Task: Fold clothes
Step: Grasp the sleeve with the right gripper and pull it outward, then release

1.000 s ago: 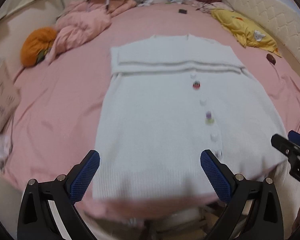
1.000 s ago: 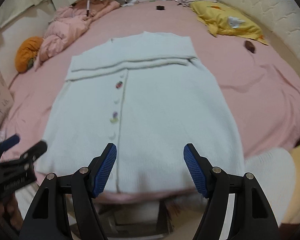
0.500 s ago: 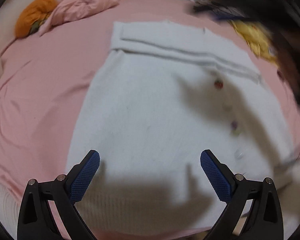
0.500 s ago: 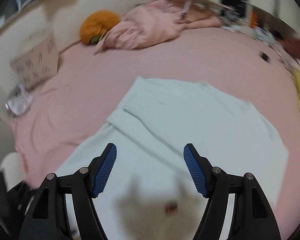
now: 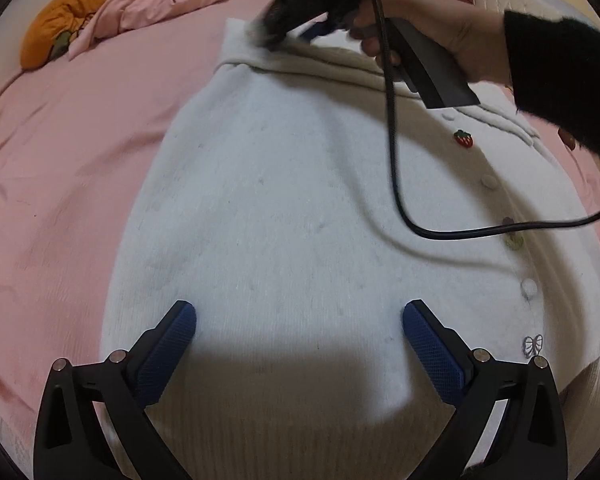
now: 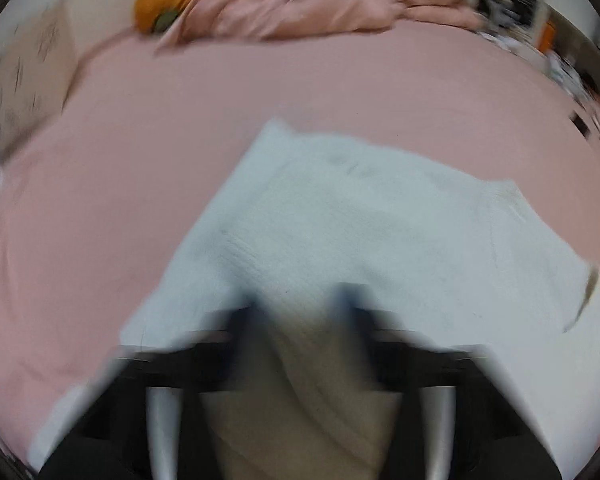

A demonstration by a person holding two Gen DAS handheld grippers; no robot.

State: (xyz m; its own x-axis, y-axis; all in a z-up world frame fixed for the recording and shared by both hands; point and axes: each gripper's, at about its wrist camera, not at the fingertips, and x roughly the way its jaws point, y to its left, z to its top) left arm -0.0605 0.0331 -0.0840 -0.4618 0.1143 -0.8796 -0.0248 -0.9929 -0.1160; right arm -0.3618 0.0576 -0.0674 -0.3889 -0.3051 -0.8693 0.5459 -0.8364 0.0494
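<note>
— So, where is the cardigan (image 5: 300,208)?

— Flat on the pink bed (image 5: 60,168), front up, with its top part folded across as a band at the far end. A strawberry button (image 5: 463,138) and a line of pale buttons run down the right side in the left wrist view, and a small bow is stitched near the hem.

— And the left gripper (image 5: 299,334)?

— Low over the hem end, its blue pads (image 5: 166,350) spread wide with nothing between them. Cardigan fills the gap between the fingers.

— The right one?

— In the left view the right gripper (image 5: 300,20) is out at the far end, over the folded band near its left corner, held in a hand (image 5: 440,36) with a dark sleeve. A black cable (image 5: 392,128) hangs from it across the knit.

— Is it gripping?

— Cannot tell. Its own camera is smeared with motion; the fingers look close in, with a ridge of white knit (image 6: 308,320) rising between them, but whether they pinch it is unclear.

— Anything else on the bed?

— A pink quilt (image 5: 160,4) and an orange cushion (image 5: 60,24) at the far left.
</note>
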